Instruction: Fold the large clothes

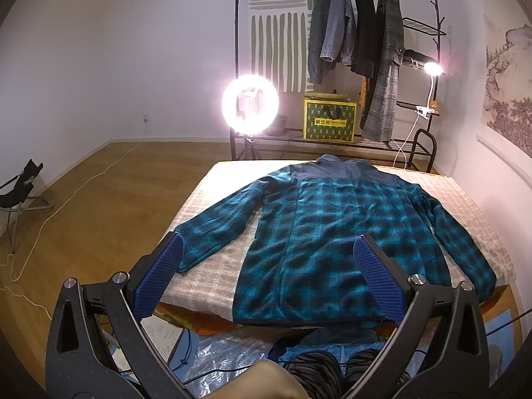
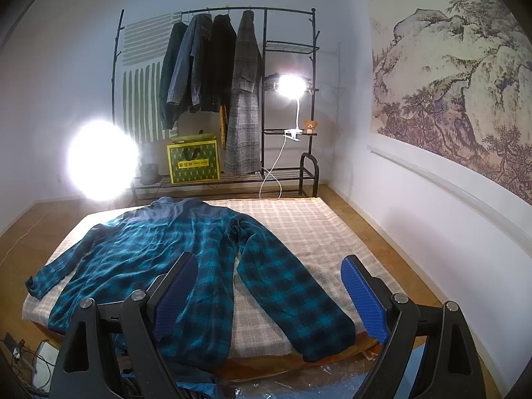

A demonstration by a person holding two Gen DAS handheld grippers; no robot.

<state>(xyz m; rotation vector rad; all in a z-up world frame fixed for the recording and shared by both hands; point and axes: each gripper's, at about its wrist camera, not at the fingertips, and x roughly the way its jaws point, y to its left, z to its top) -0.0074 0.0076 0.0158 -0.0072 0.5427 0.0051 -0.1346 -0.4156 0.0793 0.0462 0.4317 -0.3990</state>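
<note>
So, jacket: a big fuzzy fleece jacket (image 1: 335,229) with teal and black checks and a plain blue-grey top and collar.
Where it is: flat on the low bed, near the front edge, collar at the far end.
Sleeves: both spread out to the sides; the cuffs point to the near end.
Bed cover: a thin woven cloth (image 2: 309,229) with pale beige and white checks, lying smooth.
Left tongs: left gripper (image 1: 266,276) hangs above the near hem, its ribbed blue pads wide apart, with nothing held.
Right tongs: right gripper (image 2: 269,296) hangs over one sleeve, jaws wide apart, empty too.
Behind: a black metal clothes rack (image 2: 212,13) with dark coats, and a yellow-green box (image 1: 329,121).
</note>
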